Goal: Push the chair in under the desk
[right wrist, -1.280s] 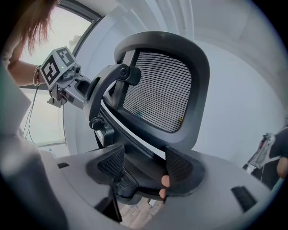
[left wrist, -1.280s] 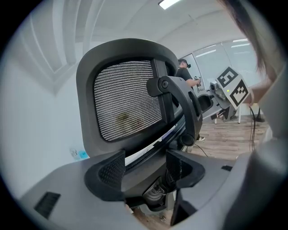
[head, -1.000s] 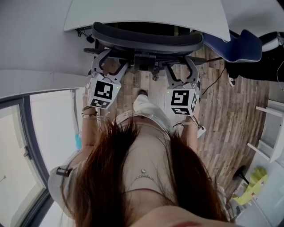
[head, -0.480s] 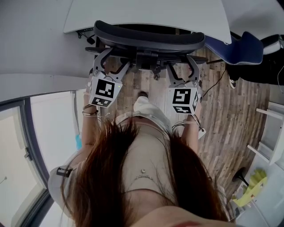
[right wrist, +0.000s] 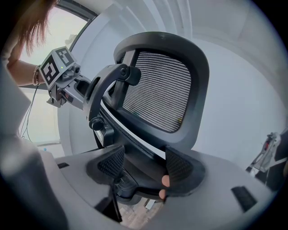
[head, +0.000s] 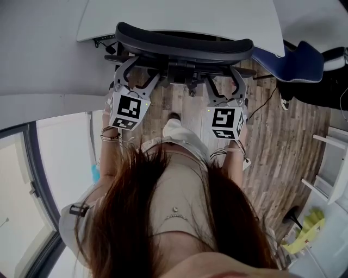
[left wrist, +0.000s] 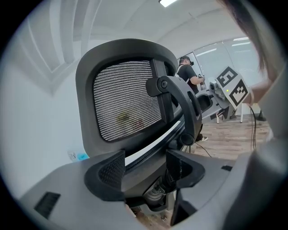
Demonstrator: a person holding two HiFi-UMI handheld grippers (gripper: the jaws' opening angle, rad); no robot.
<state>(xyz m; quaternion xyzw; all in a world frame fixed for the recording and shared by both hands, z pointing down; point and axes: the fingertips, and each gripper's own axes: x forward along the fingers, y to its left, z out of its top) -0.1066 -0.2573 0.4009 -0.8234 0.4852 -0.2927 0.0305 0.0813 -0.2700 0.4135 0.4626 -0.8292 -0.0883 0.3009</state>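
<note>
Chair [head: 185, 46] stands against the near edge of the white desk [head: 179, 16], its seat hidden beneath the smooth rounded top and only the curved black backrest showing from the head view. The backrest is a panel of fine grey-black mesh stretched in a thick, glossy plastic hoop with rounded corners; a bowed black spine with a round pivot knob runs down behind it. The left hand-held gripper [left wrist: 146, 168] has its jaws wide apart, the ribbed dark pads standing either side of the chair's lower back bar without closing on it. The right hand-held gripper [right wrist: 144, 166] is likewise spread wide, its cross-hatched pads framing the same bar further along. Each is matte grey plastic with a cube of black-and-white square markers. Under the person lies a floor [head: 272, 146] of mottled wood planks
</note>
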